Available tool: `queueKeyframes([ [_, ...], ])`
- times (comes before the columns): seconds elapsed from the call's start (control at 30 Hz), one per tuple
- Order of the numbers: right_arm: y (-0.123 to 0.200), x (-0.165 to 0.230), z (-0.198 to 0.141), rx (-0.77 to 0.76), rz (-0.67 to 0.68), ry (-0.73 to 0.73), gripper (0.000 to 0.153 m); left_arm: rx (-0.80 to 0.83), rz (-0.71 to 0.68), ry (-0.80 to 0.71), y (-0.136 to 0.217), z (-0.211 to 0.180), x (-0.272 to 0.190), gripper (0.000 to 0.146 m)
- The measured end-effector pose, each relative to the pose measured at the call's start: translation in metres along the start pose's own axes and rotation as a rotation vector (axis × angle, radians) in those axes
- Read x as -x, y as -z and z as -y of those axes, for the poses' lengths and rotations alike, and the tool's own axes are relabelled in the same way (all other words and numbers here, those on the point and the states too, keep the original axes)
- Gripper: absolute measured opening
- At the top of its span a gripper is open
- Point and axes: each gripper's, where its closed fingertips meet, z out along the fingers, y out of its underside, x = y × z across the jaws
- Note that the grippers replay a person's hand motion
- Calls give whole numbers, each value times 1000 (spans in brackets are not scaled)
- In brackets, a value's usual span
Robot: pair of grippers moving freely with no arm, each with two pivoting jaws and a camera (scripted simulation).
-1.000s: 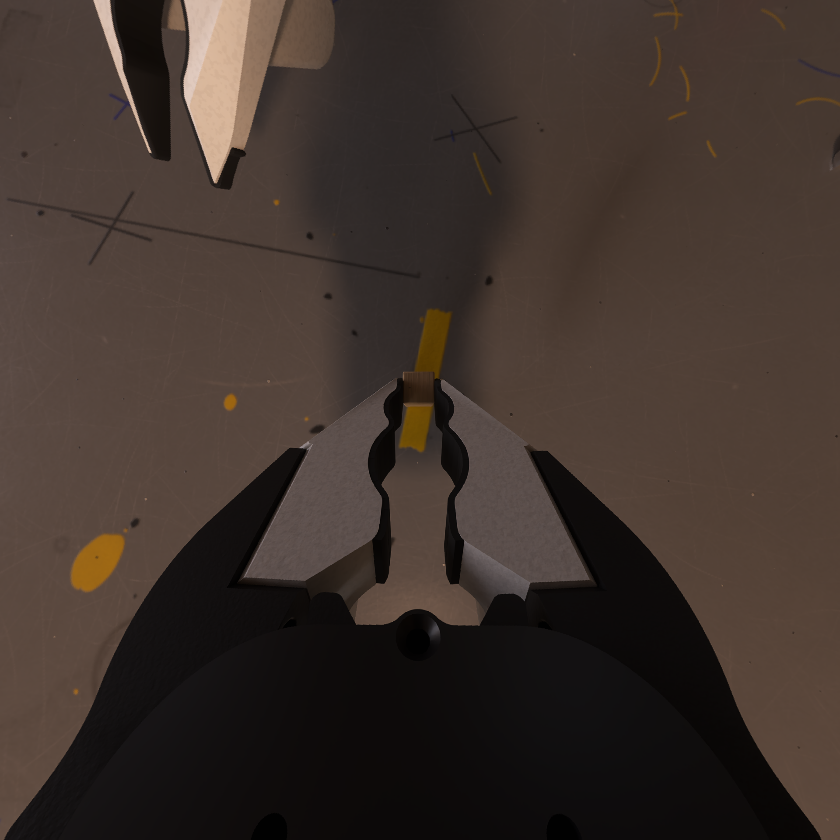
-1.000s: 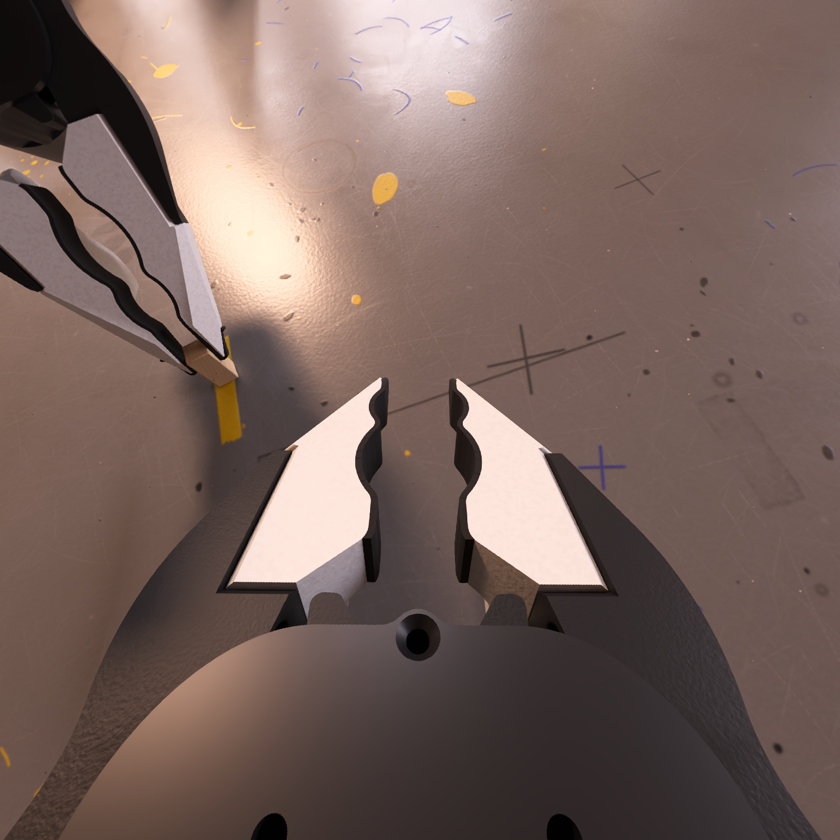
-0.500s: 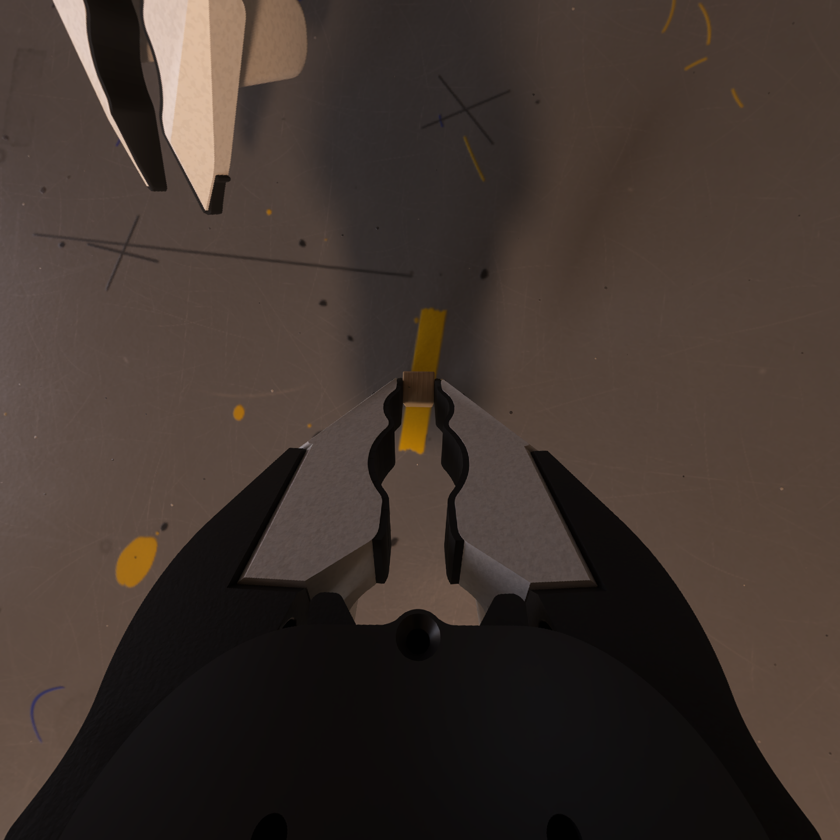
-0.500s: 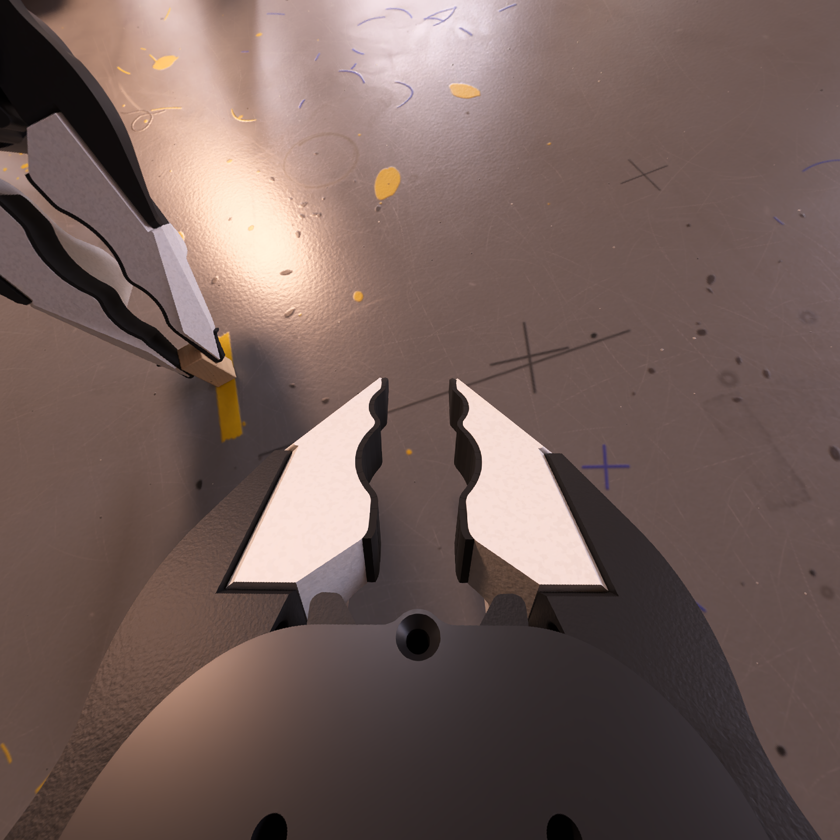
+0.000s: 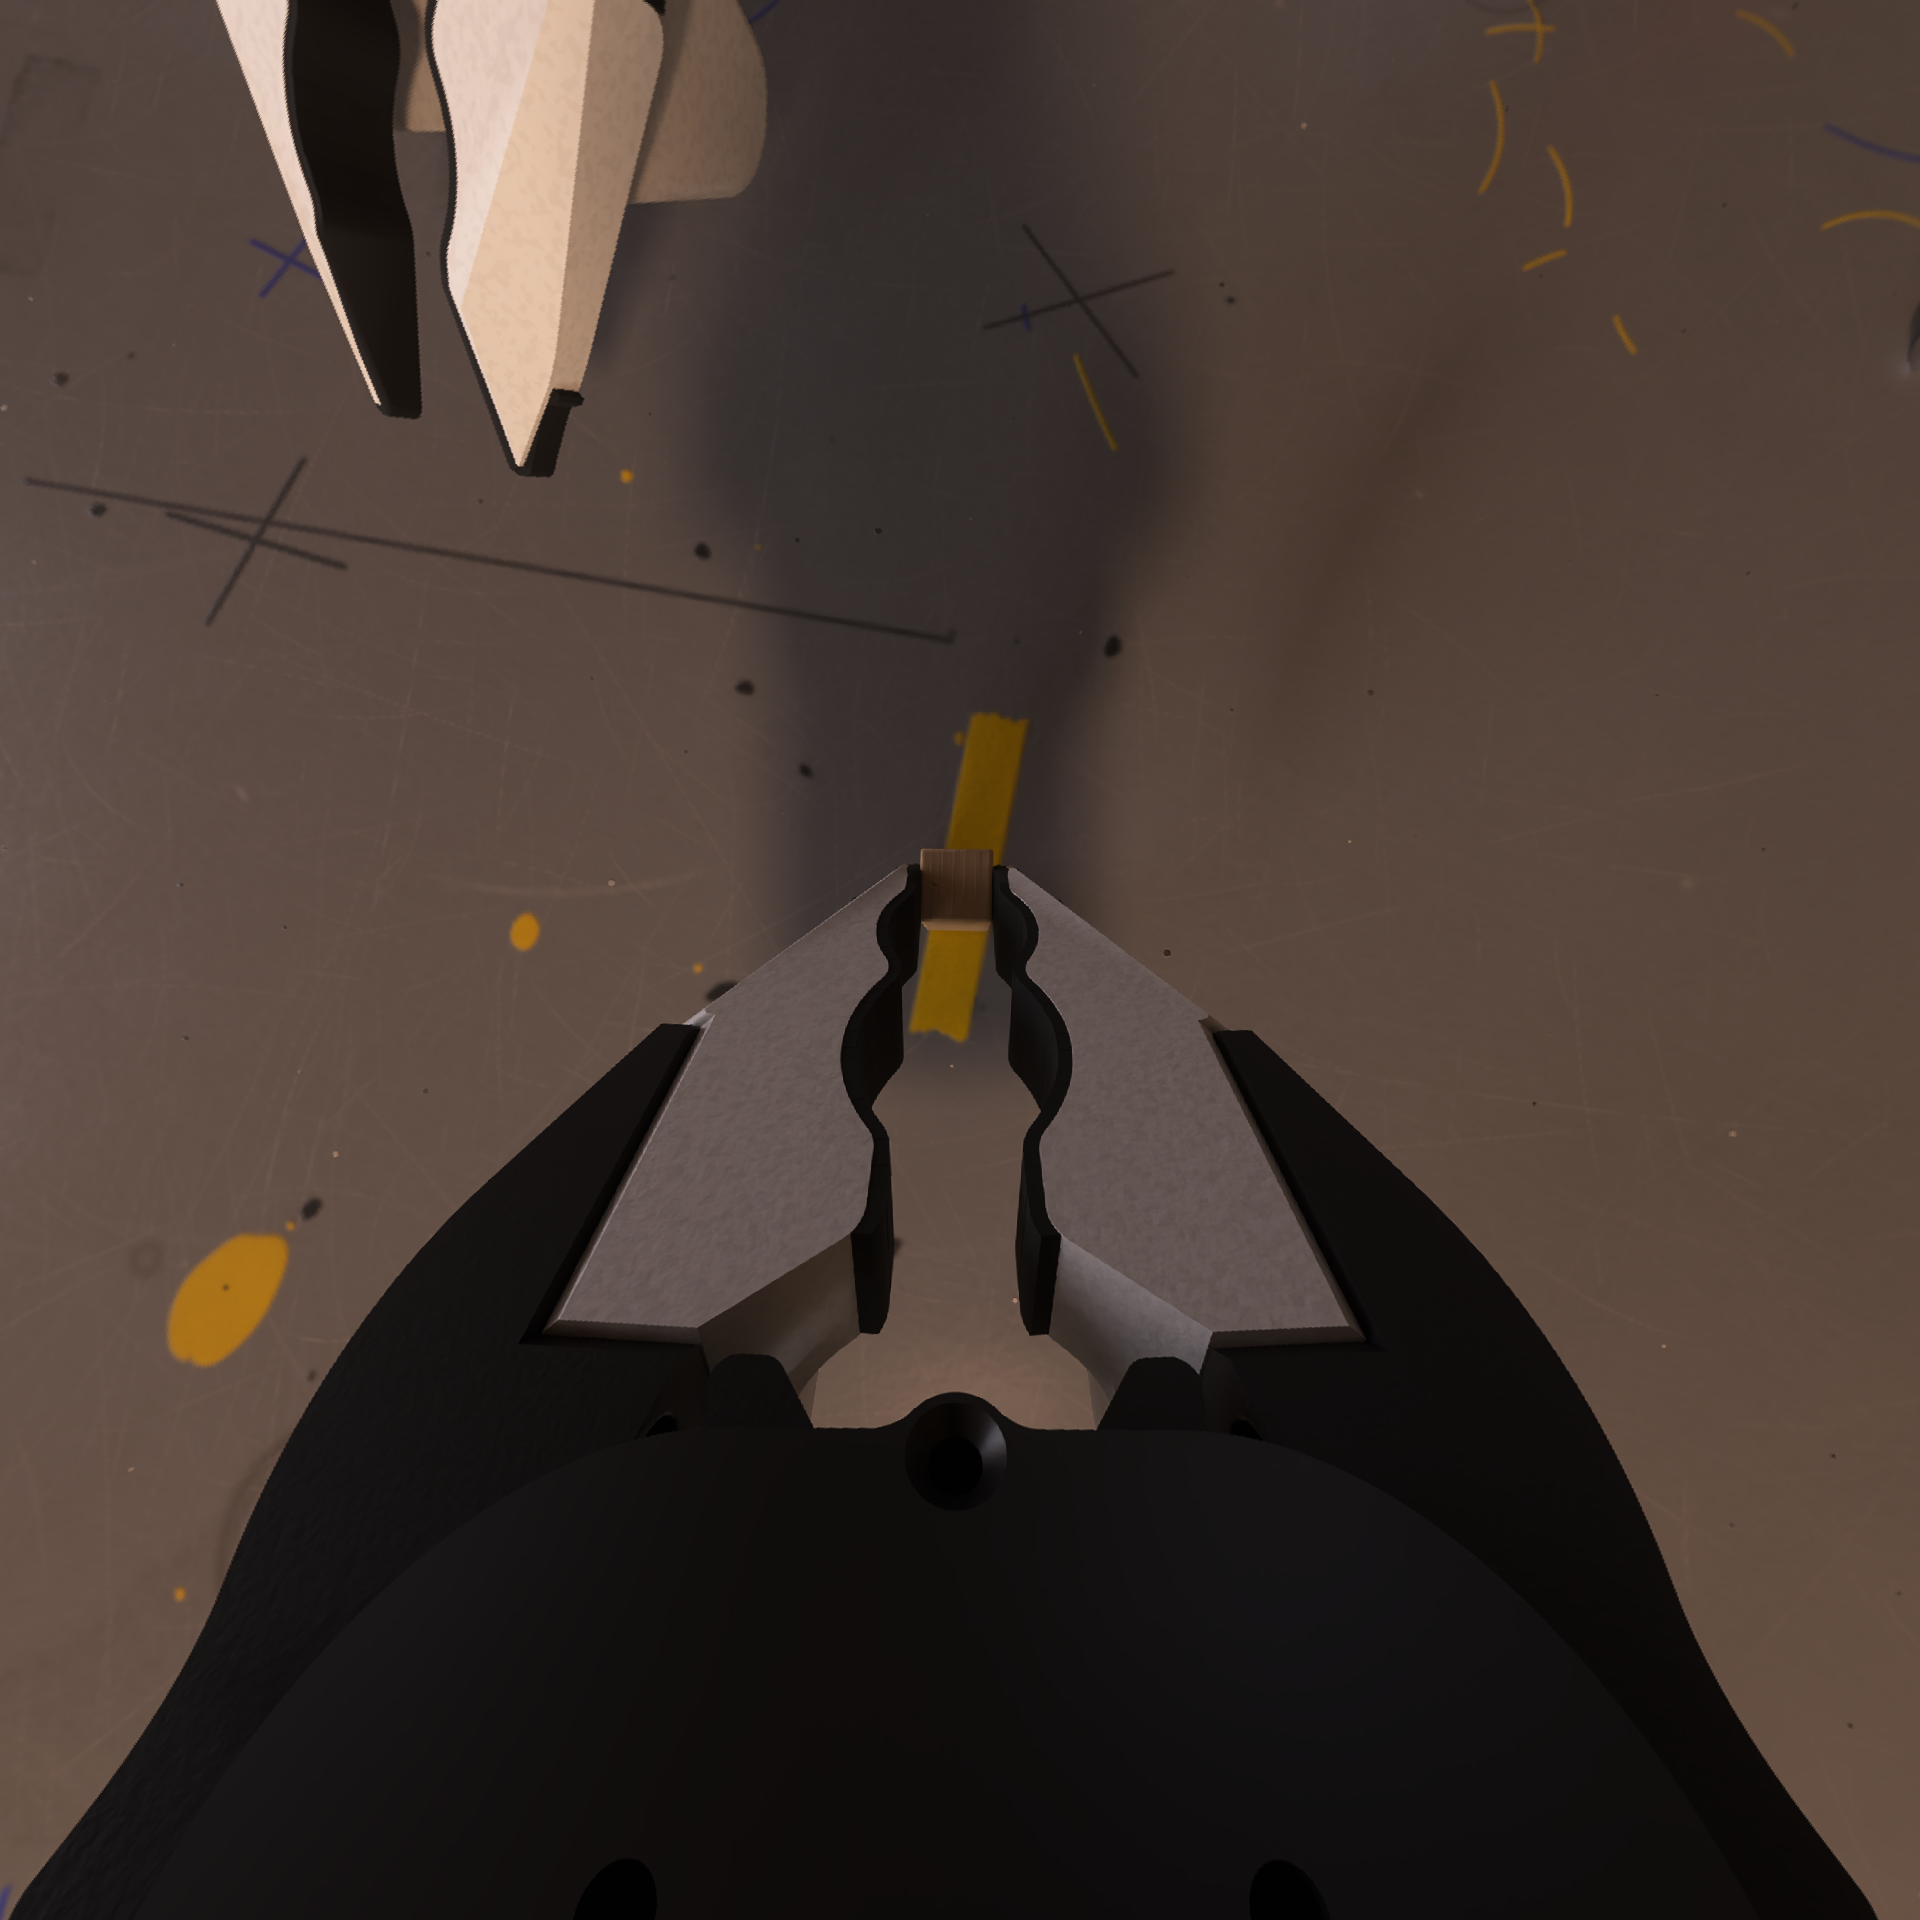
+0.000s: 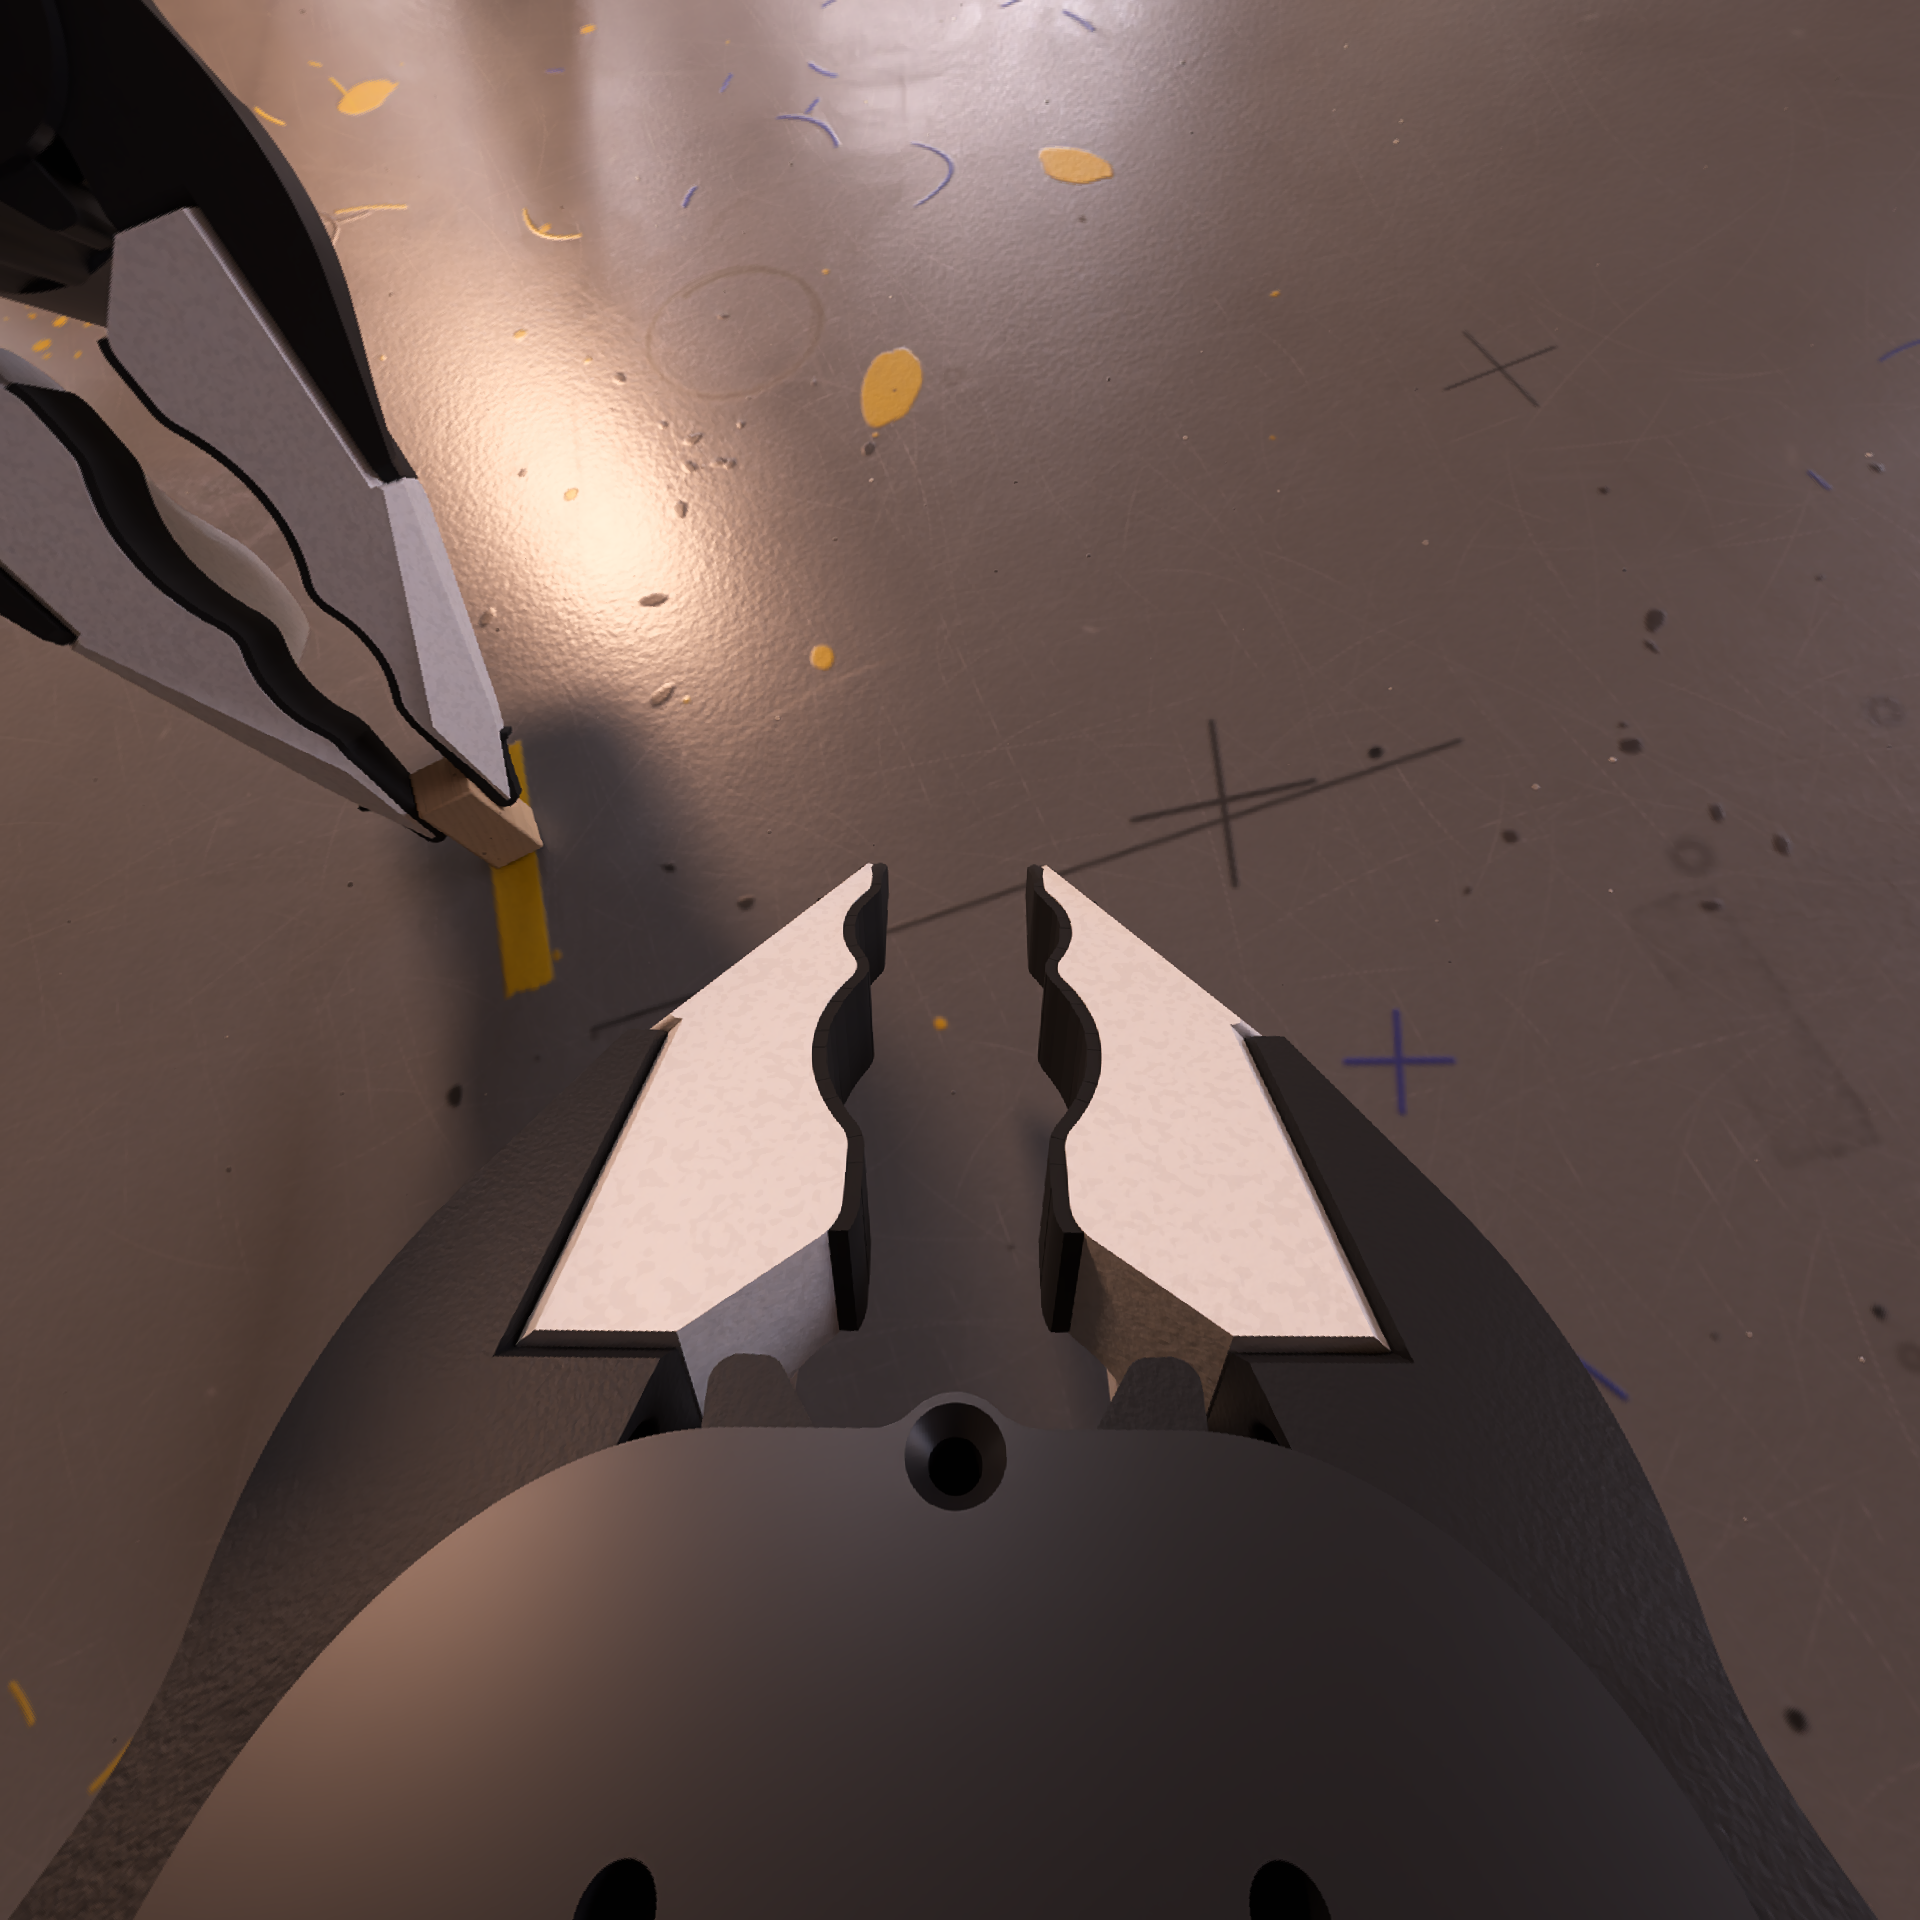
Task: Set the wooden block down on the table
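A small wooden block (image 5: 956,888) sits clamped between the tips of my left gripper (image 5: 956,883), which is shut on it. In the right wrist view the block (image 6: 486,816) is low over the brown table (image 6: 1351,540), at the upper end of a yellow tape strip (image 6: 520,925). I cannot tell whether the block touches the table. My right gripper (image 6: 956,883) is open and empty, to the right of the block. The right gripper also shows in the left wrist view (image 5: 468,436) at the upper left, apart from the block.
The table (image 5: 1455,831) carries yellow paint spots (image 5: 227,1299), dark pencil crosses (image 5: 1081,301) and lines, and a blue cross (image 6: 1397,1060). The yellow tape strip (image 5: 987,784) runs under the block. No other objects stand near.
The left wrist view swung slightly sideways and back. The block stays clamped over the tape strip. The right gripper stays open and has hardly moved.
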Motion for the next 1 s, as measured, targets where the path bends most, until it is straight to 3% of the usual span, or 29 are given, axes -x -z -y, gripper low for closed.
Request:
queueKeyframes([
  [1.0,4,6,2,-8,24,31,26,-63,-56,78,0,1,2,13],
])
